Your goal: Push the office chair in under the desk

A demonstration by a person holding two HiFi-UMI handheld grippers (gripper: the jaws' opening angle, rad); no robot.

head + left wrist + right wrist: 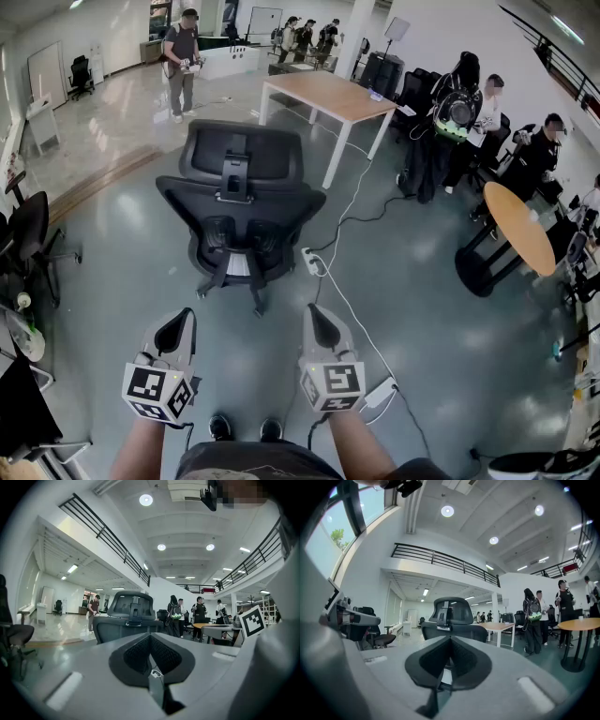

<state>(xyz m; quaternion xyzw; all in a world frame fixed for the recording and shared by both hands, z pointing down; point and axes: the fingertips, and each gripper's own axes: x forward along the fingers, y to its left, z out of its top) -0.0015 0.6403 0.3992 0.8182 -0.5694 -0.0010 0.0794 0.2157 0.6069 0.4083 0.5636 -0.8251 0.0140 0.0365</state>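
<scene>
A black mesh office chair [239, 206] with a headrest stands on the grey floor with its back toward me, well short of the wooden desk [328, 94] with white legs beyond it. My left gripper [180, 330] and right gripper [319, 324] hang side by side a little in front of the chair's back, both shut and holding nothing, not touching it. From the left gripper view the chair [127, 620] rises just past the closed jaws. The right gripper view has the chair [454, 620] straight ahead, with the desk [499, 627] behind it to the right.
A white power strip [312, 262] and cable trail across the floor right of the chair's base. A round wooden table [520, 230] and several people are at the right. More black chairs [28, 234] stand at the left. A person [183, 61] stands far back.
</scene>
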